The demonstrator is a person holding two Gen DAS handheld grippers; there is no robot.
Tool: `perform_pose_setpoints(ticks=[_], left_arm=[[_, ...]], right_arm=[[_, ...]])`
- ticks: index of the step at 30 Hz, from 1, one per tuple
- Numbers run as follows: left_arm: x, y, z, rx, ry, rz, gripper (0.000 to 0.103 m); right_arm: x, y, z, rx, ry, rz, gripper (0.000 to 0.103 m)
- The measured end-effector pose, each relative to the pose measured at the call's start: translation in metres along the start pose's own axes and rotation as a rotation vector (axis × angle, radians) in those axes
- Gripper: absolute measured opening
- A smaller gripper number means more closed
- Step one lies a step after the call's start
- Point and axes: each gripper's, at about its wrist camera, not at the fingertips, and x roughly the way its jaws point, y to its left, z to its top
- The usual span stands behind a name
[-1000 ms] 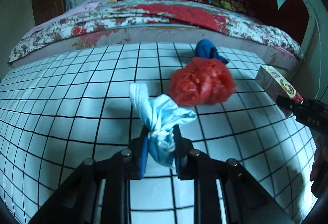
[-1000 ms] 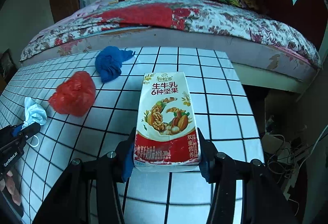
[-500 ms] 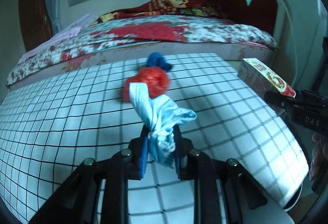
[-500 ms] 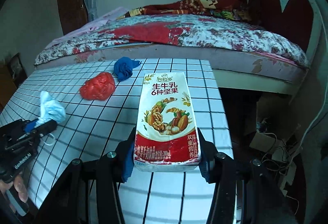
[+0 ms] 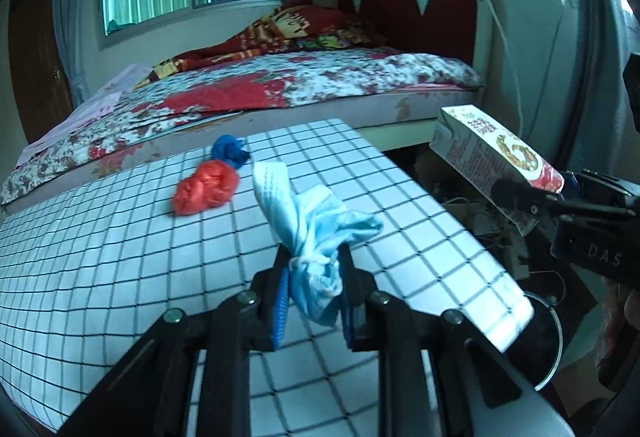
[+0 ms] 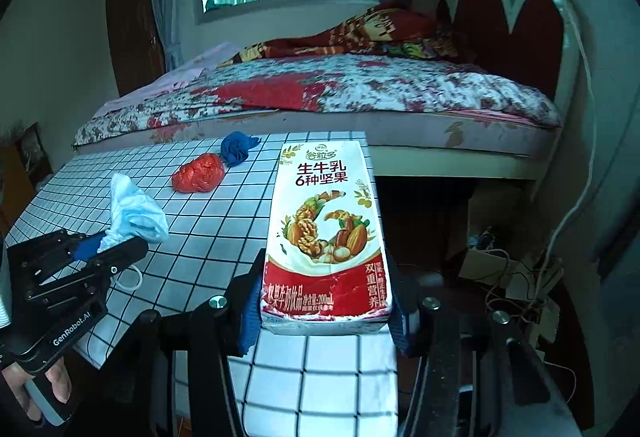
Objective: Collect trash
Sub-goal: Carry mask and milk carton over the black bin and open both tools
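Observation:
My left gripper (image 5: 314, 269) is shut on a crumpled pale blue face mask (image 5: 316, 221), held above the near part of the checked table (image 5: 120, 237). The same mask (image 6: 134, 215) and left gripper (image 6: 108, 249) show at the left of the right wrist view. My right gripper (image 6: 324, 301) is shut on a nut milk carton (image 6: 326, 233), lifted over the table's right edge; the carton (image 5: 492, 153) appears at the right in the left wrist view. A red crumpled plastic bag (image 5: 206, 187) and a blue crumpled wad (image 5: 230, 151) lie on the table's far side.
A bed (image 6: 340, 89) with a floral cover and a red heart-shaped headboard stands behind the table. Cables and clutter (image 6: 516, 273) lie on the floor to the right. A round dark bin rim (image 5: 548, 337) shows below the table's right corner. A hand (image 6: 36, 393) grips the left handle.
Both grippers have drawn back and risen from the table with the mask and carton still held. The red bag and blue wad now look smaller and farther away.

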Motion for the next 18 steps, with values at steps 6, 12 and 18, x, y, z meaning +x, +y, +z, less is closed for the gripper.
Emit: perform_pose_setpoints(ticks=[6,12,18], left_arm=[[-0.009,-0.038,-0.010,0.026,-0.003,-0.076,0.022],[-0.014,-0.078,-0.018,0.066,0.005,-0.152,0.022],[-0.015,-0.121,-0.023,0.113,0.023,-0.228,0.022]], right_arm=[[-0.029,-0.023,-0.023,0.033,-0.005,-0.039,0.053],[-0.054,-0.050,-0.048,0.073,0.006,-0.084,0.053],[-0.080,-0.081,-0.073,0.112,0.012,-0.131,0.053]])
